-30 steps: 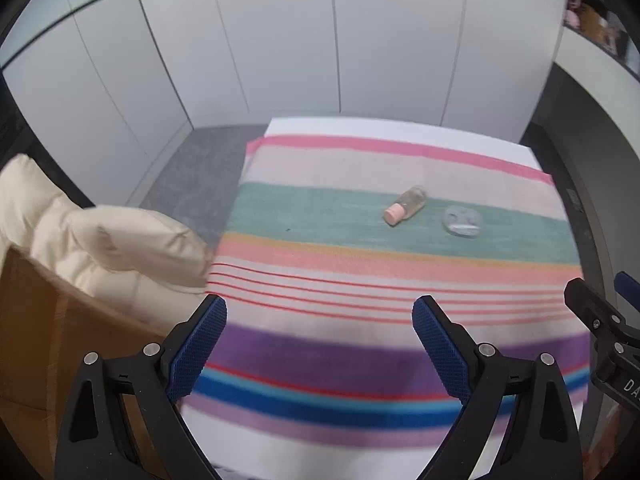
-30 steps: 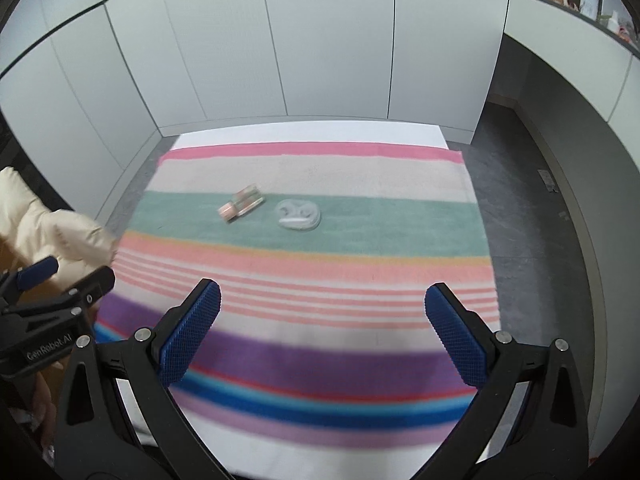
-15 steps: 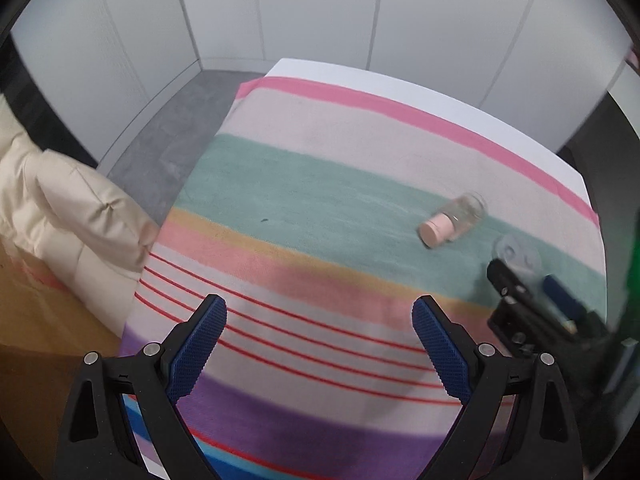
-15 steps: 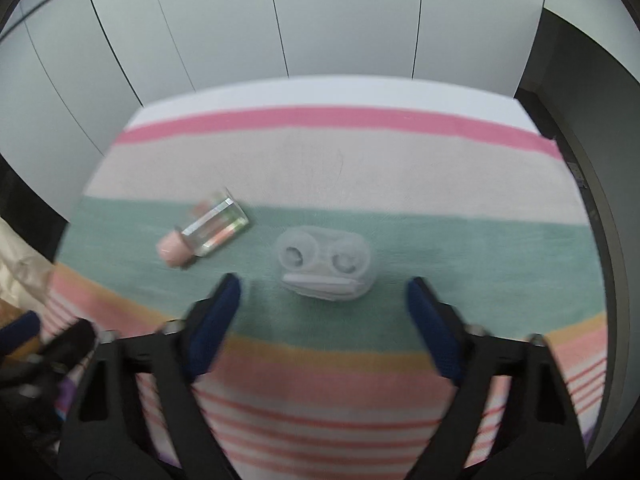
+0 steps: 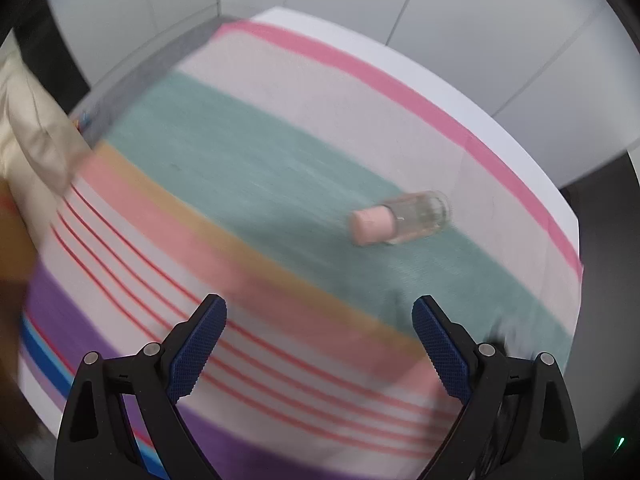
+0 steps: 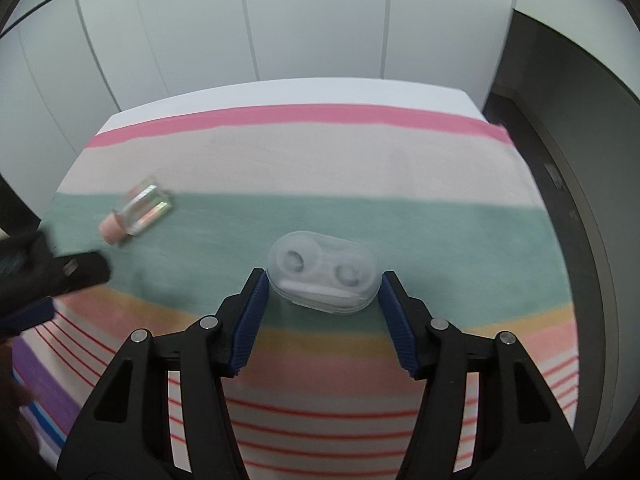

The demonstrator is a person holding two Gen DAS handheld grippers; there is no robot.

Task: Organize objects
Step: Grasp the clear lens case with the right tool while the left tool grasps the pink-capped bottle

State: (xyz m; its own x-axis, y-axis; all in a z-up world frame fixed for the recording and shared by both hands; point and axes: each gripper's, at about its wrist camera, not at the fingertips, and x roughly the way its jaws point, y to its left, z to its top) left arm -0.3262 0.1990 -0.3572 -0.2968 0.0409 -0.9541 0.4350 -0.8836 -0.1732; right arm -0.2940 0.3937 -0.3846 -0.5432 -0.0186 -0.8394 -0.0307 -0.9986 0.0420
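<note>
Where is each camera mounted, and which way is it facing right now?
Left wrist: on the left gripper, angled steeply down at the striped cloth and bottle; its open fingers show.
Right wrist: on the right gripper, facing the lens case between its closing jaws; the left gripper shows at left.
Shared: bottle, cloth.

Lens case (image 6: 324,270) lies on the cloth (image 6: 360,160), approx. mid-table. Small bottle (image 6: 138,210) on its side to the left, slightly farther back, well apart from the case.
</note>
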